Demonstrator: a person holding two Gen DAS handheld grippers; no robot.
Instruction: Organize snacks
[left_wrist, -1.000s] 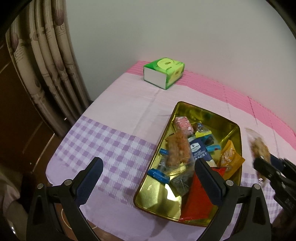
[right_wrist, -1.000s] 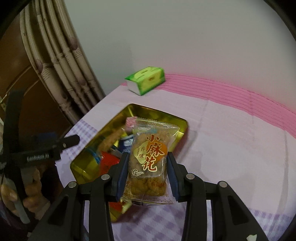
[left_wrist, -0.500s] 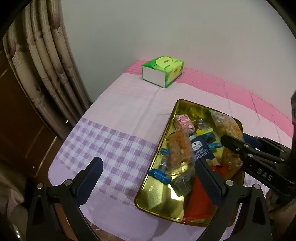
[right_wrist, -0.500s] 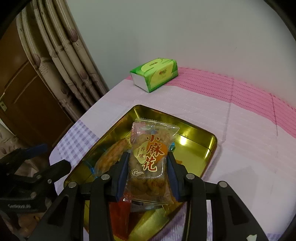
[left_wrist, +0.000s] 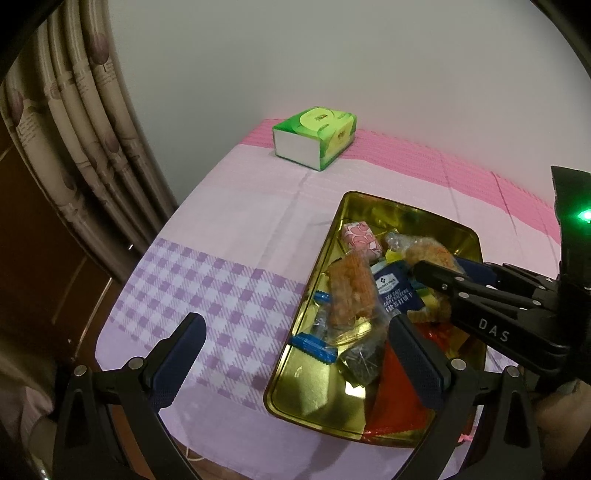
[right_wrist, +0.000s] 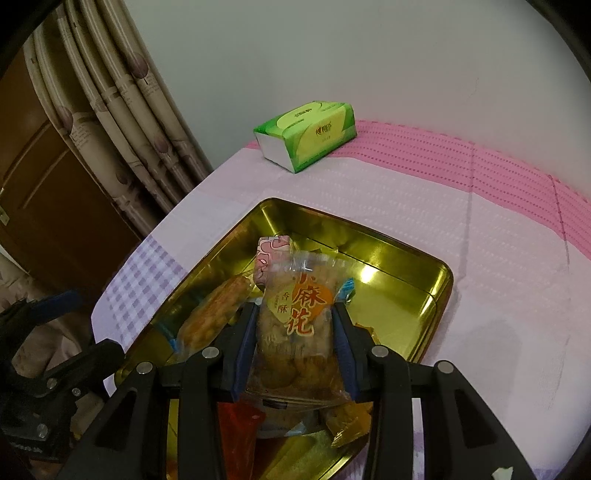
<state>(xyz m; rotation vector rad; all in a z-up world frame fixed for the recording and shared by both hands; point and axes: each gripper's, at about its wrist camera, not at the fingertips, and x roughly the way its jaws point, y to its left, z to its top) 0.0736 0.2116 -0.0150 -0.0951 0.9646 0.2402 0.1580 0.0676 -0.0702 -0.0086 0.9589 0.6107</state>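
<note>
- Plain pale wall behind, beige patterned curtain at left, brown wooden door panel beside it.
- Worktop covered by a cloth: pink band along the wall, pale lilac middle, purple check at the near edge.
- Green tissue pack near the wall on the pink band, well apart from everything else.
- Gold tin tray on the lilac part; far end bare metal, near end crowded with snacks.
- In tray, left view: pink wrapped sweet, clear pack of brown fried pieces, dark blue cracker pack, red pouch, dark foil piece, blue-ended wrappers. Lower layers overlapped, hard to sort.
- Right gripper clamped on twisted-dough snack pack, both fingers pressed to its sides; pack held upright over the crowded end of the tray.
- Bottom of that pack hidden by the gripper body; contact with tray contents unclear.
- Same pack partly hidden in left view behind the black gripper arm marked "DAS".
- Left gripper spread wide, nothing between the fingers; one over the check cloth, the other over the tray's near end.
- Tray's near right corner cut off by gripper hardware in both views.
- Bit of a hand at bottom right of left view, blurred.
</note>
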